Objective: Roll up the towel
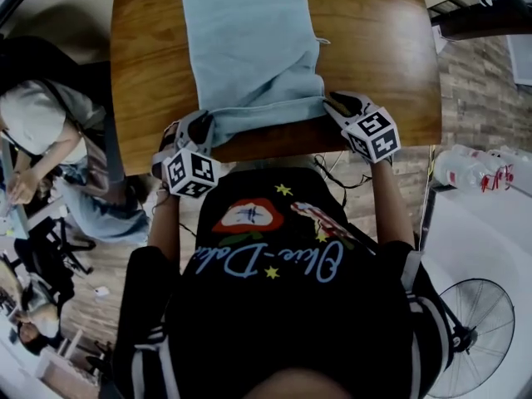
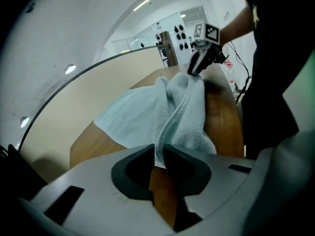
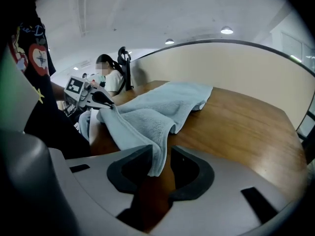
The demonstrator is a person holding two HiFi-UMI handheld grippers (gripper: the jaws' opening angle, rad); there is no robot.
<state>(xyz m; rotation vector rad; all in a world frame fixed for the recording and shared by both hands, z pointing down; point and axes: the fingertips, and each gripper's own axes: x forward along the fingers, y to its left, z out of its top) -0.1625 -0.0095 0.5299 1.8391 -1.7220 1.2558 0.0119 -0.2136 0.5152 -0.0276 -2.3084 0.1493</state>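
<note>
A pale blue terry towel [image 1: 249, 48] lies lengthwise down the middle of the wooden table [image 1: 382, 65], stretching away toward 12 o'clock. Its near end, toward 6 o'clock, is raised off the wood in a soft, rumpled fold. The 7 o'clock corner is pinched in the left gripper [image 1: 202, 127]. The 5 o'clock corner hangs between the right gripper's [image 1: 337, 105] parted jaws.

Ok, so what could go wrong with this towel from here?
The right gripper has its jaws apart, with the towel corner loose between them; it could slip out. The left gripper pinches only a thin edge, which may pull free. The near end is bunched, so the roll may start crooked.
</note>
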